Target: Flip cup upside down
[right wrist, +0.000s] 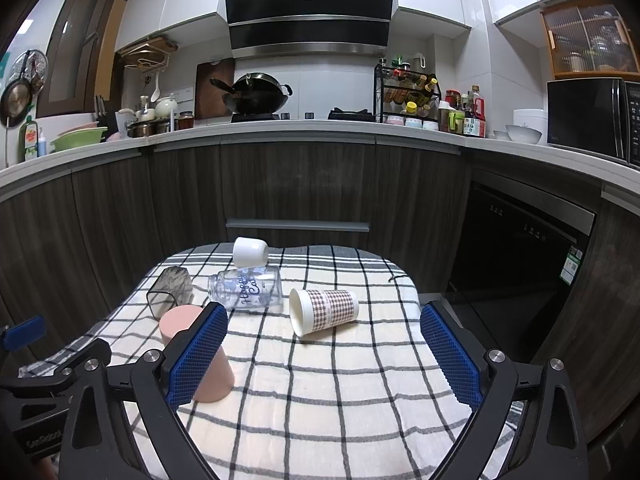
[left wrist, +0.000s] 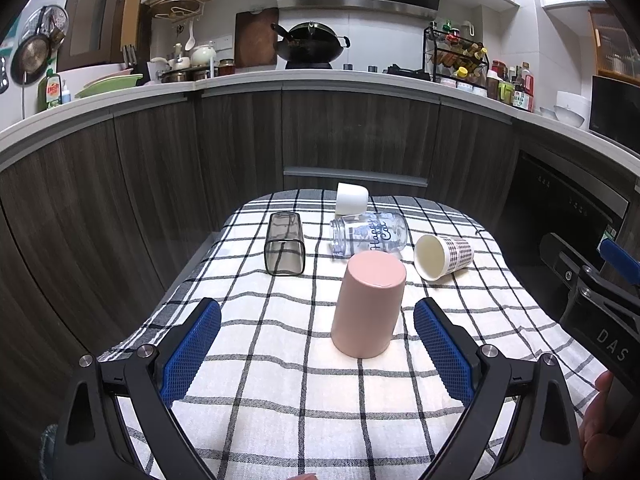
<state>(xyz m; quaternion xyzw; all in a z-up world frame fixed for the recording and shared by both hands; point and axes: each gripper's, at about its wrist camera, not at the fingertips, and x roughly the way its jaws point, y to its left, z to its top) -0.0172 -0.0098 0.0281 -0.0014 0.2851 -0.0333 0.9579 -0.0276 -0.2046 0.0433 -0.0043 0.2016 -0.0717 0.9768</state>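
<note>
A pink cup (left wrist: pixel 368 304) stands upside down on the checked cloth (left wrist: pixel 280 380), just ahead of my left gripper (left wrist: pixel 316 320), which is open and empty. In the right wrist view the pink cup (right wrist: pixel 212 372) stands partly behind the left finger. My right gripper (right wrist: pixel 324 324) is open and empty. A plaid paper cup (right wrist: pixel 324 310) lies on its side ahead of it, mouth toward the left; it also shows in the left wrist view (left wrist: pixel 442 256).
A clear printed jar (left wrist: pixel 368 234), a smoky square tumbler (left wrist: pixel 284 248) and a white cup (left wrist: pixel 351 198) lie on their sides farther back. The small table ends near dark wood cabinets (left wrist: pixel 352 136). A black oven (right wrist: pixel 520 264) stands at the right.
</note>
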